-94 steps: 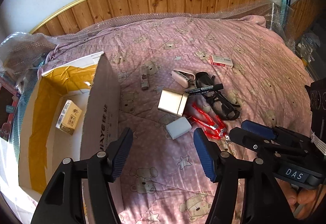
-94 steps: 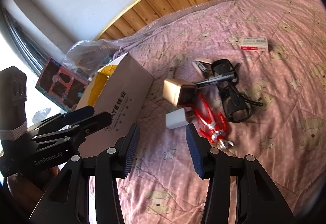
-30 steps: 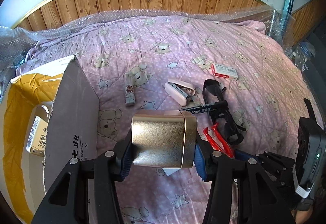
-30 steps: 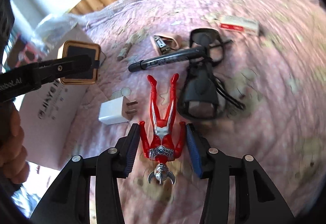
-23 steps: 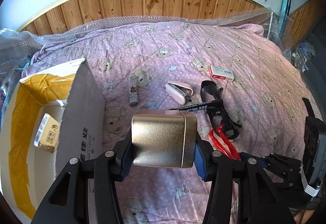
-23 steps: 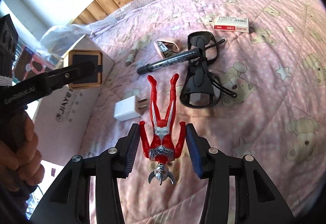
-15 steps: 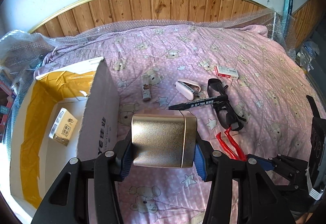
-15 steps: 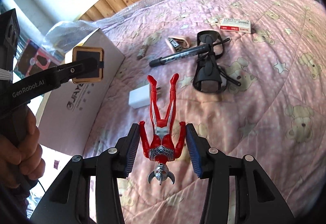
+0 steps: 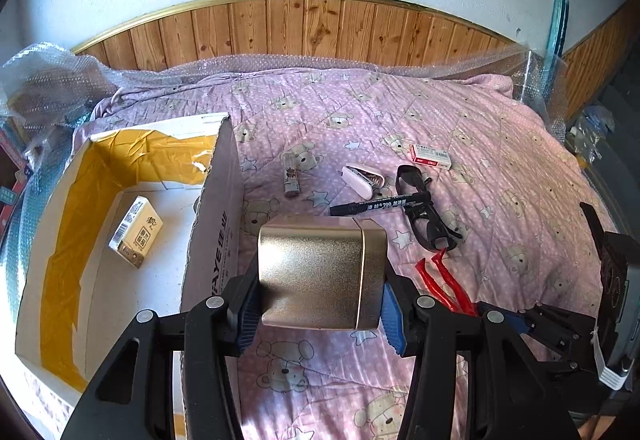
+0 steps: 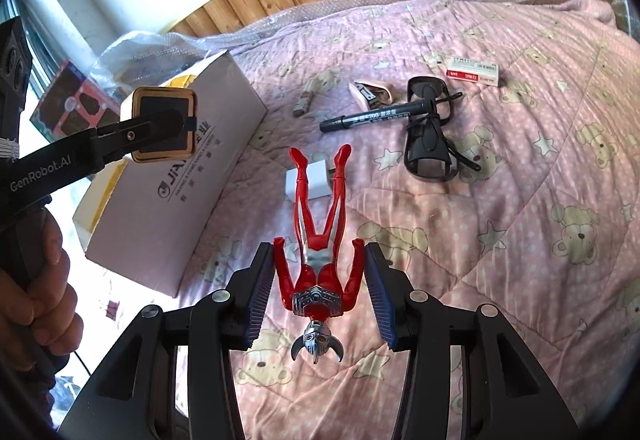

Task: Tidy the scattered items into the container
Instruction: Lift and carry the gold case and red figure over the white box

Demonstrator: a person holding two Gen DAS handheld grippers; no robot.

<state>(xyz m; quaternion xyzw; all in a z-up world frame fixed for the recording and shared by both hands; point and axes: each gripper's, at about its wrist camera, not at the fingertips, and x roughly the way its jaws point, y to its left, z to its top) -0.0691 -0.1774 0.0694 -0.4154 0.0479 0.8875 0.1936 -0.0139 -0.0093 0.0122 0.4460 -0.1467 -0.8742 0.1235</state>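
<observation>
**Left wrist and right wrist: both grippers loaded, box to the left**

Left wrist view: the left gripper [image 9: 320, 304] is clamped on a gold tin [image 9: 320, 272], held above the quilt [image 9: 500, 144] just right of the cardboard box [image 9: 218, 200]. One small yellow packet [image 9: 136, 232] already lies inside. To do this well, I judge the tin must travel left, clear the tall near wall, then drop low before release.

Right wrist view: the right gripper [image 10: 320, 300] grips a red toy figure [image 10: 318, 240] by its arms, head down, above the quilt. A white charger [image 10: 314, 182], marker [image 10: 376, 118], sunglasses [image 10: 428, 136] and red-and-white box [image 10: 472, 71] remain scattered. It should follow once the left clears.
</observation>
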